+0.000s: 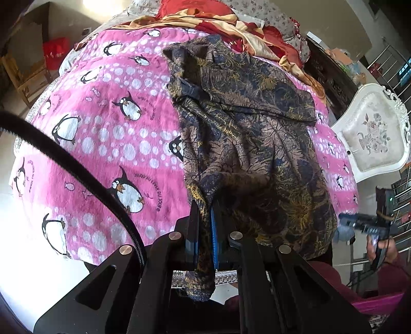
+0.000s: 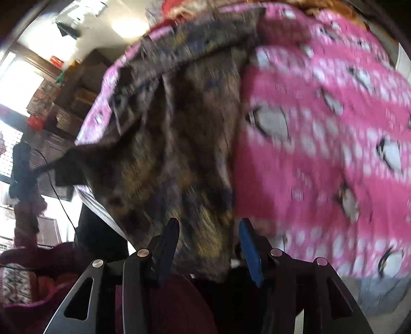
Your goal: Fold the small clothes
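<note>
A dark floral garment (image 1: 246,133) in brown, blue and gold lies crumpled on the pink penguin blanket (image 1: 108,133). My left gripper (image 1: 204,208) is shut on its near corner, and a strip of cloth hangs down between the blue pads. The right wrist view is blurred. There the same garment (image 2: 174,144) spreads over the blanket's left part. My right gripper (image 2: 208,227) stands open over its near hem, with cloth in the gap and the pads not pressing on it. A hand (image 1: 382,248) holds that gripper at the far right of the left wrist view.
Red and gold bedding (image 1: 205,18) is heaped at the back of the bed. A white ornate chair (image 1: 375,133) stands to the right, a wooden chair (image 1: 25,77) to the left. Metal railings (image 1: 395,61) run along the right. A black cable (image 1: 66,164) crosses the left wrist view.
</note>
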Demonstrator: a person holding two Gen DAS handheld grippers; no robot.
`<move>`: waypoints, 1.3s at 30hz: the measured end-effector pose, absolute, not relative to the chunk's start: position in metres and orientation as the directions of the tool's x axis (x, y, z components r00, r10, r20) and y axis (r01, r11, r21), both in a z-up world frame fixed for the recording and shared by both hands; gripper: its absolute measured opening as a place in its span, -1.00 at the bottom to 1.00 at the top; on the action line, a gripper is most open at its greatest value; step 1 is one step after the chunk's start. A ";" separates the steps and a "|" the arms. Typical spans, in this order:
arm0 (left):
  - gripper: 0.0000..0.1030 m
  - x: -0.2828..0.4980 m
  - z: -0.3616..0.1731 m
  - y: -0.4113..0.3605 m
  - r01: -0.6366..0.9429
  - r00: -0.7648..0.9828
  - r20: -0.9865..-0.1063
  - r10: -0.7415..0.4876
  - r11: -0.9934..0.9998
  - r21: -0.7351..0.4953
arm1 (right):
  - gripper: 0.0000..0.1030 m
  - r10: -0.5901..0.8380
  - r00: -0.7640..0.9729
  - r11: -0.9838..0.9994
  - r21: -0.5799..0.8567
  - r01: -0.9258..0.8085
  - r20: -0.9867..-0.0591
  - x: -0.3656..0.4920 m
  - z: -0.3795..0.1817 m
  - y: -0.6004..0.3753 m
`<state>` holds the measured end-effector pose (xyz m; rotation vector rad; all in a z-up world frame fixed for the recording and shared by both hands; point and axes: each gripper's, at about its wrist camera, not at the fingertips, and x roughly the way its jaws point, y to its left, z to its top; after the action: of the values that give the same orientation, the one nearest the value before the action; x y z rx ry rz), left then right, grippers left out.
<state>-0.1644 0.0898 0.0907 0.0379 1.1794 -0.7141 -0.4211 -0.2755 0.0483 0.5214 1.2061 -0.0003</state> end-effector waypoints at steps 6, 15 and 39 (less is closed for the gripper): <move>-0.88 -0.167 0.088 0.083 0.540 0.201 -0.861 -0.466 0.786 -0.300 | -0.10 0.292 0.355 0.877 0.397 0.270 -0.888 -0.429 0.027 -0.273; -0.88 -0.170 0.081 0.078 0.533 0.241 -0.883 -0.403 0.815 -0.227 | -0.70 0.291 0.385 0.900 0.387 0.202 -0.876 -0.426 0.042 -0.268; -0.88 -0.171 0.072 0.080 0.524 0.241 -0.890 -0.386 0.824 -0.215 | -0.73 0.325 0.397 0.894 0.416 0.167 -0.858 -0.401 0.036 -0.249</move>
<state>-0.1714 0.0800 0.0721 0.1371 1.1722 -0.6250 -0.4009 -0.2491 0.0360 0.4822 1.1706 0.1047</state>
